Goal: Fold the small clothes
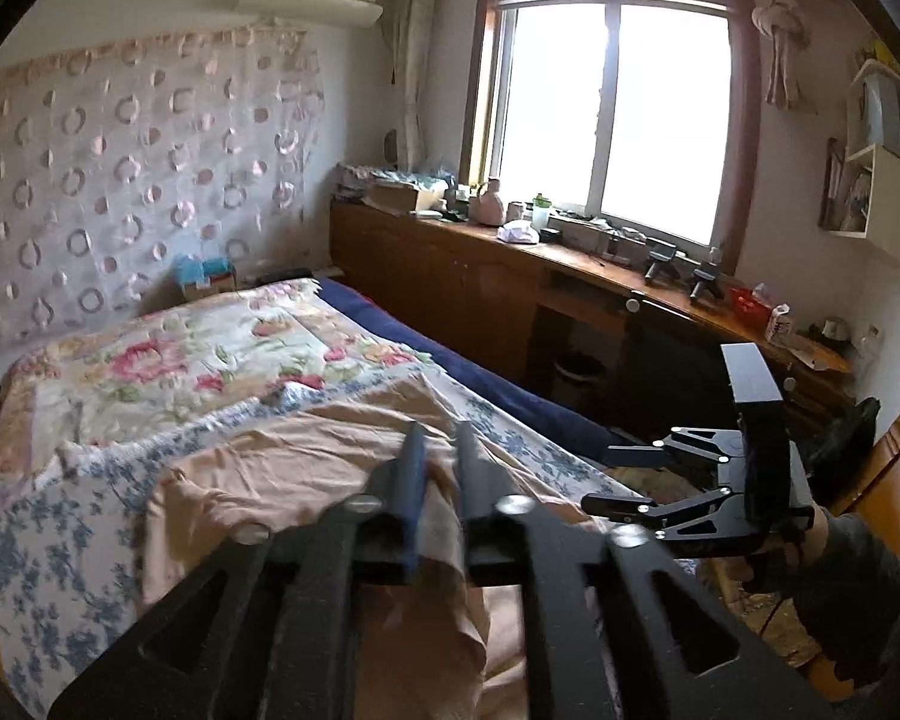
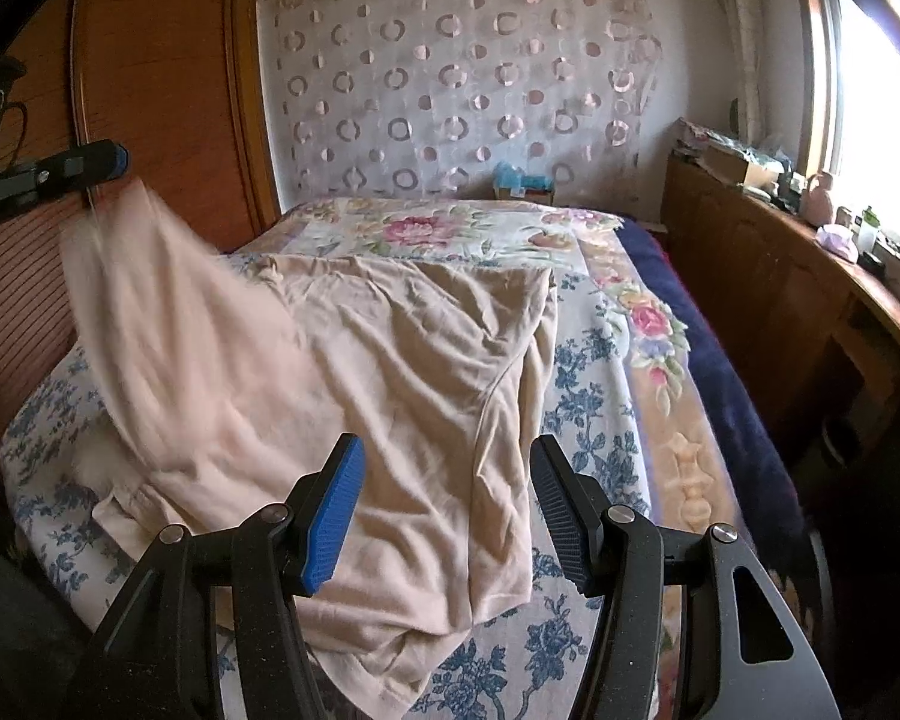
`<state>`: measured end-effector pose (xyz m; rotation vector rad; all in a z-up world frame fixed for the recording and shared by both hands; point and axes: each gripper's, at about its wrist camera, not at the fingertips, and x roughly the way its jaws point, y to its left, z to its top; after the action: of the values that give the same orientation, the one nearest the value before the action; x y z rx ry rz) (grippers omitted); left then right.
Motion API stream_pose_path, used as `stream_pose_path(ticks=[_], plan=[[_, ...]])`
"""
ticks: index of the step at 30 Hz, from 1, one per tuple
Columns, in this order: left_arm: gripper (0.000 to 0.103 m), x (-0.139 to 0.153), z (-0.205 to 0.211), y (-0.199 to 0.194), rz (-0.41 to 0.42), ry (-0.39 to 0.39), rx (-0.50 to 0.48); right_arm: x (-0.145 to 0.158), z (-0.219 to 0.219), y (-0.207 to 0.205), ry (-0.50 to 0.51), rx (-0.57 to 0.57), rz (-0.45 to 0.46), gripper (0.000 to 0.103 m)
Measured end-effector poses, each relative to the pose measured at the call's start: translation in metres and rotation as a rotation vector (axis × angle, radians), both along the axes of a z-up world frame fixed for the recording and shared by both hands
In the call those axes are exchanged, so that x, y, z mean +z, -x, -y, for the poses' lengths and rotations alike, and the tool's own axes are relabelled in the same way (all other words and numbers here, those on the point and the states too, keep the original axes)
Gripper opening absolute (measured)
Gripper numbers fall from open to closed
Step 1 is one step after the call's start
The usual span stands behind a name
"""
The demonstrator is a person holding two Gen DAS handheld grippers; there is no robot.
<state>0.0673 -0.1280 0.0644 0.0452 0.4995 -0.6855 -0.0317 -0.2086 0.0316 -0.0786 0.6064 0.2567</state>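
While left gripper fingers pinch the wrinkled beige cotton garment raised at nine o'clock, spread-fingered right gripper should probably steady its hem.

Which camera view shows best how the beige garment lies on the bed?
The right wrist view: the beige garment shows almost whole, wrinkled, one corner lifted by the left gripper. The left wrist view shows only cloth pinched between its fingers and some beyond.
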Motion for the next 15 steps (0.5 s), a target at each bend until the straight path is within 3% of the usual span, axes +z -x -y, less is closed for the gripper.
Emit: stream_pose_path(ticks=[2, 4, 6, 9, 15], plan=[[0.042, -0.004, -0.002, 0.0, 0.002, 0.002, 0.011, -0.001, -0.002, -0.003, 0.0, 0.002, -0.006, 0.059], [0.046, -0.008, -0.004, 0.0, 0.008, -0.013, 0.035, 0.001, -0.002, -0.008, -0.008, 0.014, -0.011, 0.059], [0.064, -0.014, -0.012, -0.001, 0.008, -0.029, 0.067, 0.003, -0.003, -0.013, -0.013, 0.029, -0.015, 0.059], [0.077, -0.022, -0.028, -0.001, 0.0, -0.025, 0.107, -0.001, -0.013, -0.022, -0.013, 0.061, -0.027, 0.059], [0.077, -0.048, -0.058, 0.001, -0.016, -0.051, 0.231, -0.011, -0.047, -0.041, -0.002, 0.14, -0.053, 0.059]])
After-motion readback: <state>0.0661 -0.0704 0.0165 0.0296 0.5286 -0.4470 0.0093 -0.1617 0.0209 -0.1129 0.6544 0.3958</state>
